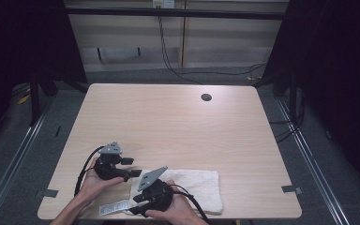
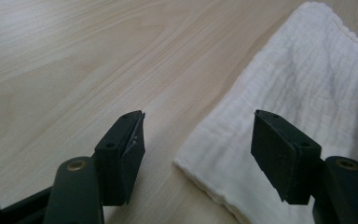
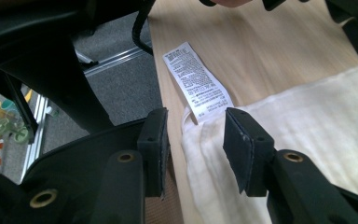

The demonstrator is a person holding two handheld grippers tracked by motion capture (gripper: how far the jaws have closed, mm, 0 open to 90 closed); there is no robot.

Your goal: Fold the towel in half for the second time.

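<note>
A folded white cloth [image 1: 197, 185] lies flat near the front edge of the wooden table [image 1: 168, 122]. A printed care label [image 1: 112, 207] sticks out from its front left corner. My left gripper [image 1: 132, 167] rests low at the cloth's far left corner. In the left gripper view its jaws stand wide open [image 2: 198, 135], with that corner of the cloth [image 2: 307, 84] between them and neither pad touching it. My right gripper [image 1: 136, 205] points at the label corner. Its jaws [image 3: 196, 140] straddle the cloth [image 3: 307, 121] edge just below the label [image 3: 196, 81], with a gap on both sides.
A round cable hole [image 1: 206, 97] sits at the table's far right. The table's front edge [image 3: 168, 121] runs right beside my right gripper, with grey floor and a metal rail below. Cables trail from both grippers toward the person's hands.
</note>
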